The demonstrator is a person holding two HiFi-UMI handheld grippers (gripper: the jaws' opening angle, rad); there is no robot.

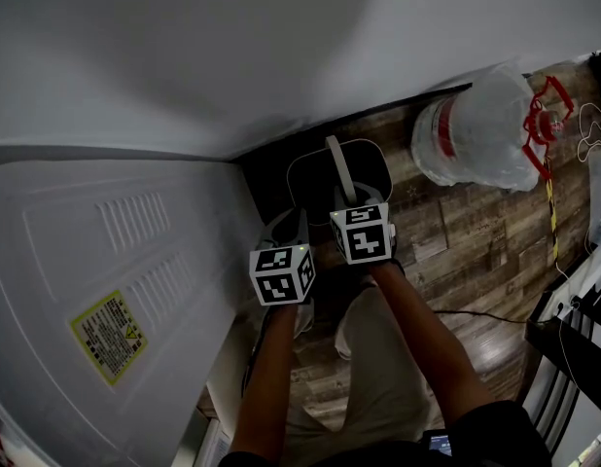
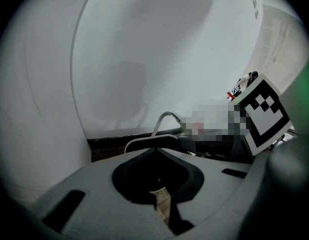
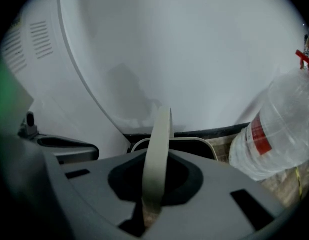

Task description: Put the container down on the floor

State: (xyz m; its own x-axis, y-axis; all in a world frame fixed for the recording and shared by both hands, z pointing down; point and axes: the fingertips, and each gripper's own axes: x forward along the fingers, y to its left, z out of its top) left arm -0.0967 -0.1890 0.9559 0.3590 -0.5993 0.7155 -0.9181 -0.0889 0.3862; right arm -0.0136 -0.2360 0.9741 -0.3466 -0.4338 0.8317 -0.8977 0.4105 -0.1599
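The container (image 1: 305, 163) is a dark bin with a pale rim that stands in the corner by the wall, on or just above the wood floor; which, I cannot tell. Its pale handle (image 1: 337, 166) stands upright. My right gripper (image 1: 351, 204) is shut on that handle, which runs up between the jaws in the right gripper view (image 3: 158, 159), with the rim (image 3: 194, 142) beyond. My left gripper (image 1: 286, 232) hangs just left of the right one, shut with nothing in it (image 2: 162, 199). From it I see the rim (image 2: 144, 142) and handle (image 2: 167, 118) ahead.
A big clear water jug (image 1: 476, 129) with a red label and red cap frame lies on the floor to the right (image 3: 274, 134). A white appliance (image 1: 116, 280) with a yellow sticker fills the left. The white wall is close behind. Cables and a dark rack (image 1: 573, 339) sit at the right edge.
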